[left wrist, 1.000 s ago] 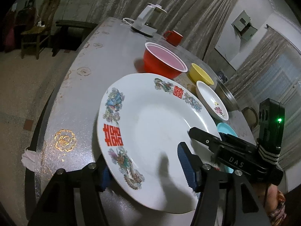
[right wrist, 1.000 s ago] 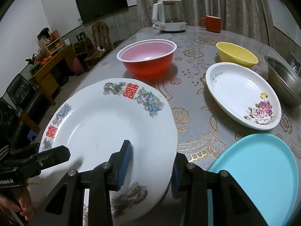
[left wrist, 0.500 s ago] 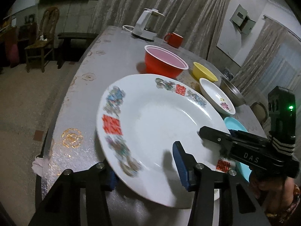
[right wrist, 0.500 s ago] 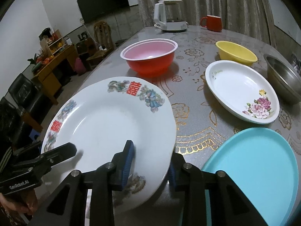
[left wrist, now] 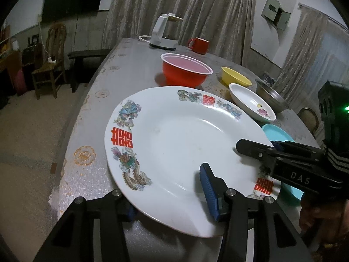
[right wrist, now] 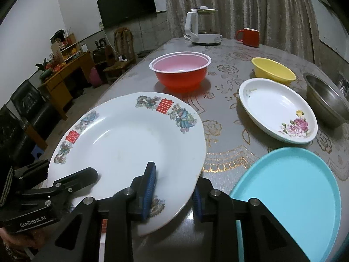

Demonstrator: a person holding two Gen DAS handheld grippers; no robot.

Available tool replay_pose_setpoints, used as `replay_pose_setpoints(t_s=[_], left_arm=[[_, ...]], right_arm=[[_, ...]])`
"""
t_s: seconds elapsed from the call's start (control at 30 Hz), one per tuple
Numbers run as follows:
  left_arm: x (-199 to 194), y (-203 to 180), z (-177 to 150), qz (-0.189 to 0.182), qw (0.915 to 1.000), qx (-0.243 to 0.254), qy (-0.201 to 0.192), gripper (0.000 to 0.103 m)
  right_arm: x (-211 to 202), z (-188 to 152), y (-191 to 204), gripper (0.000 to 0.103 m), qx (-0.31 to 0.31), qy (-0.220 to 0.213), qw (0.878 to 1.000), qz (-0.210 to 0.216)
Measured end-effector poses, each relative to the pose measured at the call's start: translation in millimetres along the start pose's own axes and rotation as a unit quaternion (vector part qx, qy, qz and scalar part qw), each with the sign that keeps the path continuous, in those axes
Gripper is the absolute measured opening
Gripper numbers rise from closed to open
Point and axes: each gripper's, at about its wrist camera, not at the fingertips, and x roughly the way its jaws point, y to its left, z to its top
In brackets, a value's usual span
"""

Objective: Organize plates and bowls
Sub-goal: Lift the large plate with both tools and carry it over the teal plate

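Note:
A large white plate (left wrist: 178,135) with red characters and dragon prints is held tilted above the table by both grippers; it also shows in the right wrist view (right wrist: 128,139). My left gripper (left wrist: 172,198) is shut on its near rim. My right gripper (right wrist: 174,193) is shut on its right rim. A turquoise plate (right wrist: 292,192) lies to the right on the table. A white flowered dish (right wrist: 277,107), a yellow bowl (right wrist: 272,71), a red bowl (right wrist: 181,69) and a steel bowl (right wrist: 327,98) stand beyond.
A white kettle (right wrist: 201,26) and a red mug (right wrist: 249,37) stand at the table's far end. The table edge (left wrist: 72,135) runs along the left, with chairs and floor beyond it. A curtain hangs behind the table.
The large plate has risen off the table and tilted, carried by both grippers. Both cameras have lifted with it.

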Motion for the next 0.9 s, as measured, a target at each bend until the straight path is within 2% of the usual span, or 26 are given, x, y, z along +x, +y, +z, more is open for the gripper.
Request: replay_pose_setpoints(t_s=[0.23, 0.53, 0.9], left_arm=[[-5.7, -6.9, -2.8, -0.001, 1.0, -0.003, -0.004, 0.051], [-14.4, -29.7, -8.6, -0.003, 0.9997, 0.019, -0.016, 0.051], [-14.1, -74.6, -4.2, -0.038, 0.9982, 0.042, -0.021, 0.051]], right_arm=[[-15.1, -7.9, -1.4, 0.03, 0.002, -0.012, 1.0, 0.002], [-35.4, -19.7, -8.6, 0.03, 0.007, -0.024, 1.0, -0.007], [-77.3, -33.3, -31.4, 0.03, 0.026, -0.055, 0.997, -0.039]])
